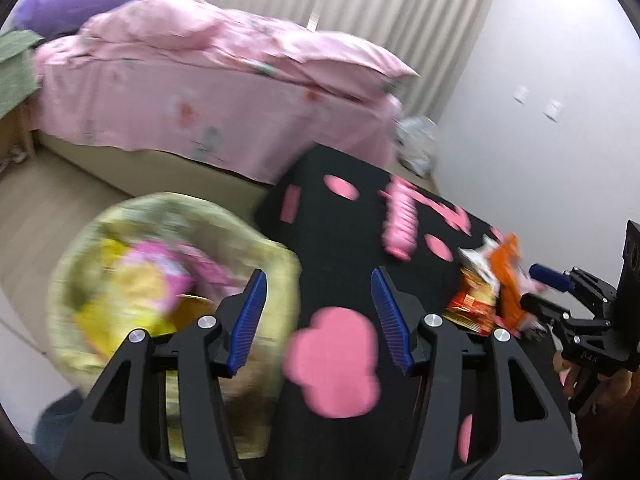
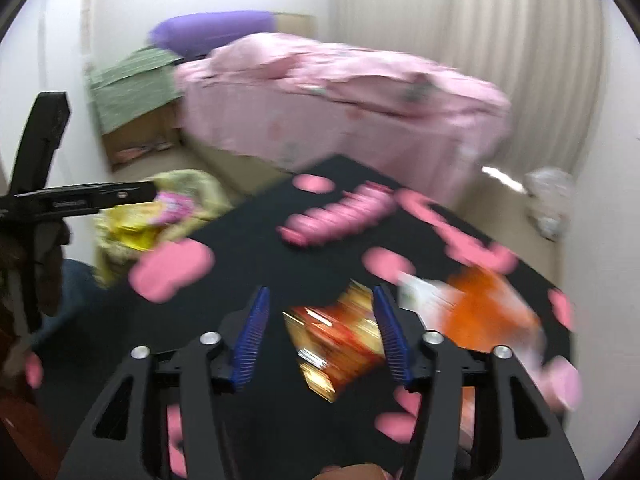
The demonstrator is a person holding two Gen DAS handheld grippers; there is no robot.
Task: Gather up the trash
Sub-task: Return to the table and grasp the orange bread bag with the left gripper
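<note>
Left gripper [image 1: 318,320]: fingers wide, empty, above the counter's near-left edge.
Right gripper [image 2: 320,334]: fingers wide, the red-gold wrapper [image 2: 340,340] lying between them, not gripped.
Orange packet [image 2: 486,314]: just right of the wrapper.
Counter [image 1: 340,248]: black cloth, pink shapes.
Trash bag [image 1: 96,240]: left, off the counter, holding wrappers.
Bed [image 2: 340,92]: far, pink.

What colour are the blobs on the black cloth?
Pink blobs on the black cloth, clearest in the left wrist view.
</note>
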